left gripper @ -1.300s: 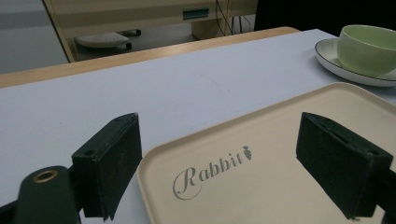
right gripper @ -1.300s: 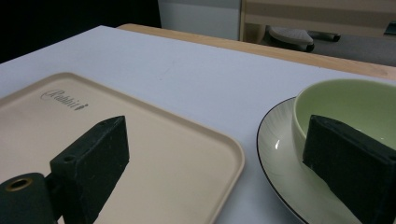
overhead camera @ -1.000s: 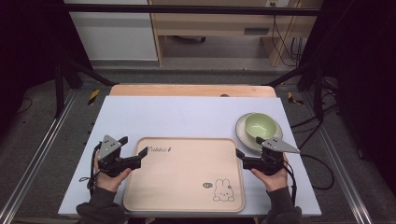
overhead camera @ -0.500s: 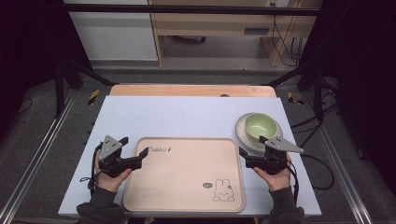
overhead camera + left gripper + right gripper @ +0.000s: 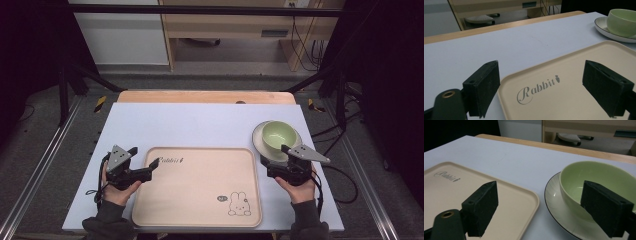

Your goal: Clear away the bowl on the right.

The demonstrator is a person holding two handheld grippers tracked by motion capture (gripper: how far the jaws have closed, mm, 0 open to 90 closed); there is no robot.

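My left gripper (image 5: 150, 172): I hold it at the left edge of the tray, jaws wide apart, gripping nothing; in the left gripper view the tray's near-left corner lies between the two black jaws, which do not press on it.
My right gripper (image 5: 280, 170): it sits just right of the tray, at the near edge of the plate; its jaws have just been closing a little but stand well apart, with nothing pinched between them.
Right gripper view: one jaw stands over the tray's right edge, the other in front of the bowl's side; I cannot tell whether that jaw touches the bowl.
Bowl (image 5: 278, 135): pale green, upright, standing on the plate at the right side of the table, just beyond my right gripper.
Plate (image 5: 259, 142): white with a dark rim, right of the tray's far-right corner, close beside it.
Tray (image 5: 200, 185): beige, flat on the table (image 5: 200, 125) between my two hands, a rabbit drawing at its near-right corner, the word "Rabbit" at its far-left corner.
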